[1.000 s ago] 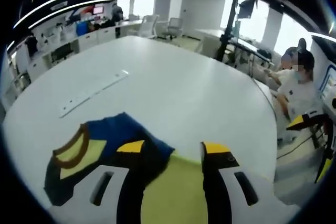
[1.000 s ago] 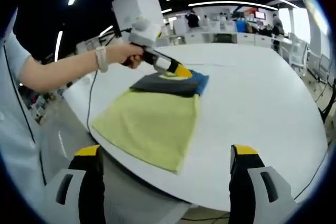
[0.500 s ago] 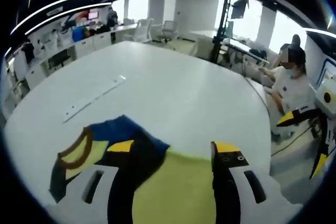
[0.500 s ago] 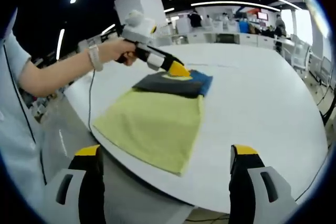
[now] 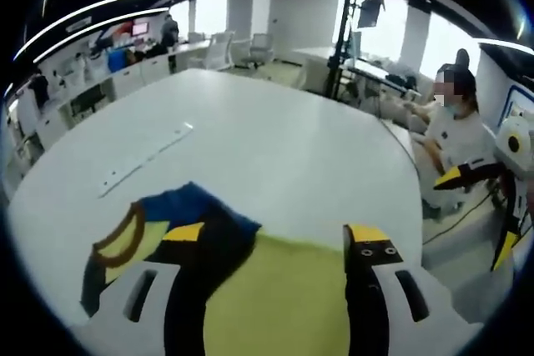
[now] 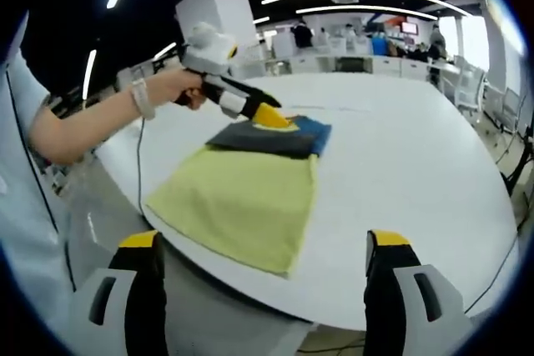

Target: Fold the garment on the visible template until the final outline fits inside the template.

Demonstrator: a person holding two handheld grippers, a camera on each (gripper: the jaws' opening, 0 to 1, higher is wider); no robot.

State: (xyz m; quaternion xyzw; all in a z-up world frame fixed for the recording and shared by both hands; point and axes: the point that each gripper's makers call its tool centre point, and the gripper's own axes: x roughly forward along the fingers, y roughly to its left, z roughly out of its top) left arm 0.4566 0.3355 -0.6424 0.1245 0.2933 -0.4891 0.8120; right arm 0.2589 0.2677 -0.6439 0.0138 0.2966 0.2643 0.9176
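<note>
The garment (image 6: 271, 135) lies folded at the far end of the yellow template (image 6: 238, 202), apparently within its outline. Both grippers' fingers (image 5: 367, 243) stand wide apart, empty; the task appears near complete.

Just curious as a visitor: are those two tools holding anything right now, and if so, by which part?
Nothing is held. The right tool is open before the table, and the left tool is open above the folded garment.

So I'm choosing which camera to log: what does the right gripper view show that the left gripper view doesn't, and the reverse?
Right gripper view: the person's hand holding the left gripper above the folded dark garment, and the whole yellow-green cloth template.

Left gripper view: the garment's brown-trimmed neckline, a flat white strip, and a seated person in white.

Both: garment, template, round white table.
</note>
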